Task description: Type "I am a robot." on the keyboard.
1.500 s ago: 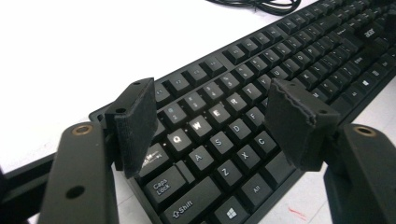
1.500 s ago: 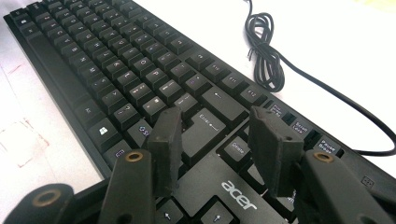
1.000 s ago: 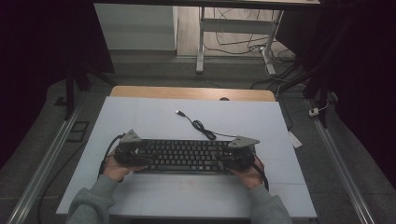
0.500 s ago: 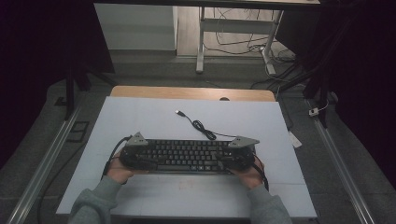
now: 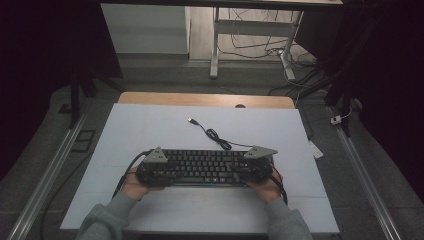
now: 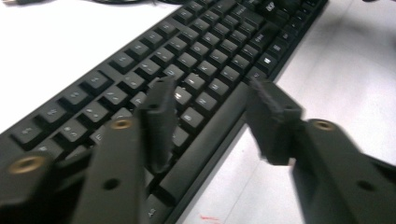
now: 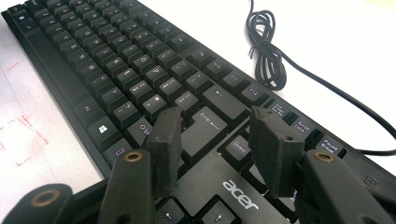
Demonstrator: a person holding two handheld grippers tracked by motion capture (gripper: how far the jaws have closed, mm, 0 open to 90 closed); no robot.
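Note:
A black Acer keyboard (image 5: pixel 205 167) (image 6: pixel 187 60) (image 7: pixel 116 60) lies flat on the white table top (image 5: pixel 200 130), its black cable (image 5: pixel 215 135) (image 7: pixel 268 56) trailing back to a USB plug (image 5: pixel 191 120). My left gripper (image 5: pixel 162 174) (image 6: pixel 212 107) is at the keyboard's left end. Its jaws have just been closing; one hangs over the keys, the other over the table beside the front edge, and a gap still shows. My right gripper (image 5: pixel 242 172) (image 7: pixel 215 135) hovers open over the right end, its jaws either side of the Enter key area.
The table's wooden back edge (image 5: pixel 205 99) lies beyond the white top. Metal rails (image 5: pixel 45 180) run along the floor on both sides. A desk frame with loose cables (image 5: pixel 250 45) stands behind. Faint red marks (image 7: pixel 18 135) sit on the table in front of the keyboard.
My left gripper has slid to the right, from beside the keyboard's left end to over it. The right gripper and the keyboard have stayed put.

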